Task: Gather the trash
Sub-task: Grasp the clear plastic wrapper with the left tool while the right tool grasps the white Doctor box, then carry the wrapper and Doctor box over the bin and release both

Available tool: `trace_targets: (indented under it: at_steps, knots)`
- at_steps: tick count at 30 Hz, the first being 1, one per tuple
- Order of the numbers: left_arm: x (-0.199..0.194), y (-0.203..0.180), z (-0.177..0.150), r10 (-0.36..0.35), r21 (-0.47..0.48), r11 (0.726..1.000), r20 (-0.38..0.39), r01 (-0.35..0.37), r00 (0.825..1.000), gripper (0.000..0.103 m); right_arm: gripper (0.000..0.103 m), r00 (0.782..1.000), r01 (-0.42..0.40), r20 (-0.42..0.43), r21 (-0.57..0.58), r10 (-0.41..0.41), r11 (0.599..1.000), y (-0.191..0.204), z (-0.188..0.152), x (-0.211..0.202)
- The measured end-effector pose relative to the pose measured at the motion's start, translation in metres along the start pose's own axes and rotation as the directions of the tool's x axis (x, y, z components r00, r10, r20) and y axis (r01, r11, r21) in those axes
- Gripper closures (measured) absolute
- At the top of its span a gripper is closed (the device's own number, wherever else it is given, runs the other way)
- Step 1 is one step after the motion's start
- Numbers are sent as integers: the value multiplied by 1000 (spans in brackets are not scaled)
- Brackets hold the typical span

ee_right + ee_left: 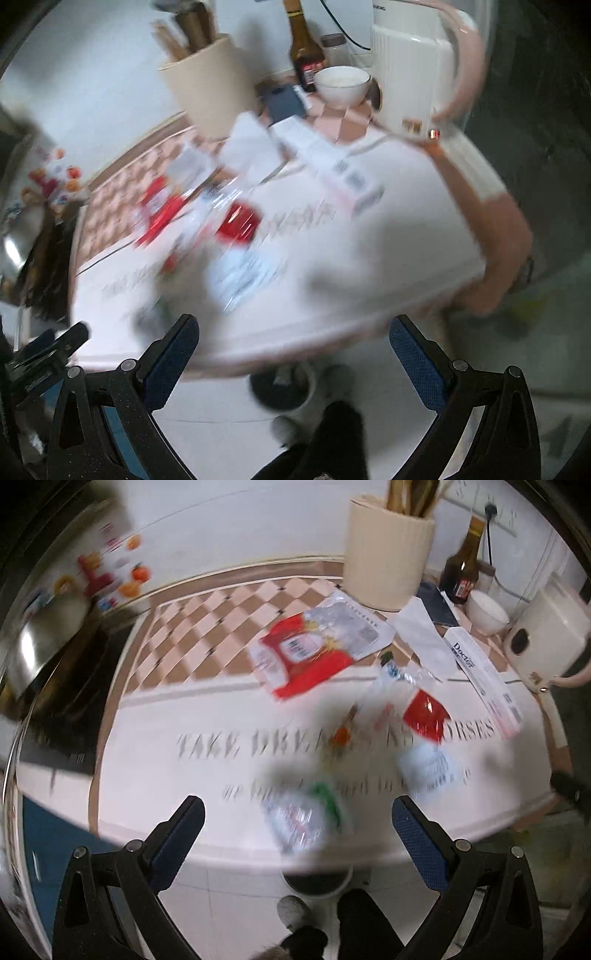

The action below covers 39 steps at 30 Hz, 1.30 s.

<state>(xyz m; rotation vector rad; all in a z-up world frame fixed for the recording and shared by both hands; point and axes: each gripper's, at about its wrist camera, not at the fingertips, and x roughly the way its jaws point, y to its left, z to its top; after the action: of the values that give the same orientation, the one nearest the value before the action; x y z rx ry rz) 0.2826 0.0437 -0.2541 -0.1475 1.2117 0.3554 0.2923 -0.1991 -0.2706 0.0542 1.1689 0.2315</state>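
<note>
Both grippers, left (297,819) and right (293,338), gape wide and empty over the table (155,786) edge, so I'm at the approach, wrappers (308,653) scattered mid-frame, bin (317,882) low centre, and next I'd pick one piece.

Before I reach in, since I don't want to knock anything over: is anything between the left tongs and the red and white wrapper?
Yes. The left tongs are open at the table's near edge, and other blurred wrappers lie between them and the red and white wrapper.
</note>
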Motion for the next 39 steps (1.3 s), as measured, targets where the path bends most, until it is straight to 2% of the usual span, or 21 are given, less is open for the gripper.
trace_targets:
  at_steps: [3, 4, 6, 9, 11, 12, 13, 14, 15, 16, 17, 18, 19, 20, 25, 26, 31, 35, 37, 39]
  knots:
    - [46, -30, 36, 17, 87, 996, -63, -11, 998, 0, 0, 999, 42, -32, -41, -44, 998, -17, 62, 44]
    - [63, -40, 44, 7, 118, 993, -94, 5, 996, 0, 0, 997, 56, -48, -52, -58, 997, -22, 79, 61]
    - [98, -57, 61, -24, 168, 984, -171, 53, 985, 0, 0, 993, 68, -88, -72, -74, 995, -34, 112, 93]
    - [143, -72, 74, -54, 208, 972, -266, 112, 962, 10, 0, 988, 67, -128, -105, -80, 992, -44, 145, 134]
    - [162, -76, 78, -63, 220, 967, -295, 132, 954, 40, 0, 983, 57, -166, -139, -80, 989, -45, 160, 160]
    - [164, -75, 78, -78, 216, 965, -300, 147, 951, 45, 0, 980, 43, -187, -150, -71, 988, -44, 164, 171]
    - [162, -73, 81, -108, 197, 966, -285, 168, 952, 65, 0, 977, 35, -202, -159, -67, 987, -43, 166, 178]
    - [161, -72, 82, -108, 191, 968, -280, 165, 954, 83, 0, 974, 26, -219, -172, -64, 985, -42, 168, 187]
    - [160, -70, 83, -104, 185, 969, -283, 161, 953, 92, 0, 970, 25, -233, -185, -68, 982, -40, 169, 195]
    - [160, -69, 82, -112, 177, 970, -290, 168, 951, 100, 8, 969, 24, -238, -194, -71, 981, -39, 168, 201]
    - [158, -68, 82, -106, 174, 972, -287, 161, 952, 100, 27, 969, 19, -238, -200, -68, 980, -38, 168, 205]
    - [155, -67, 82, -90, 177, 974, -277, 143, 957, 101, 34, 969, 20, -237, -203, -69, 979, -37, 166, 208]
    - [150, -65, 81, -77, 176, 976, -258, 125, 963, 101, 44, 976, 45, -199, -216, -89, 975, -35, 165, 206]
    - [145, -63, 81, -73, 169, 979, -246, 117, 966, 101, 48, 979, 37, -186, -218, -79, 975, -34, 164, 206]
    - [95, -45, 76, -57, 120, 990, -129, 73, 990, 102, 51, 993, 11, -116, -160, -30, 987, -40, 154, 182]
    - [80, -39, 72, -63, 102, 992, -97, 73, 993, 102, 55, 994, 1, -105, -148, -16, 989, -41, 152, 175]
    - [25, -17, 58, -101, 30, 994, -6, 101, 995, 102, 55, 999, -26, -40, -105, 21, 994, -37, 125, 133]
    - [-18, 11, 16, -137, -31, 990, 62, 139, 989, 102, 55, 998, -65, 11, -75, 66, 995, -23, 86, 85]
    - [-22, 25, -5, -139, -48, 989, 77, 143, 987, 102, 55, 997, -73, 32, -81, 76, 994, -5, 58, 54]
    - [-27, 39, -42, -140, -65, 987, 73, 145, 987, 102, 55, 995, -80, 48, -87, 84, 993, 7, 27, 28]
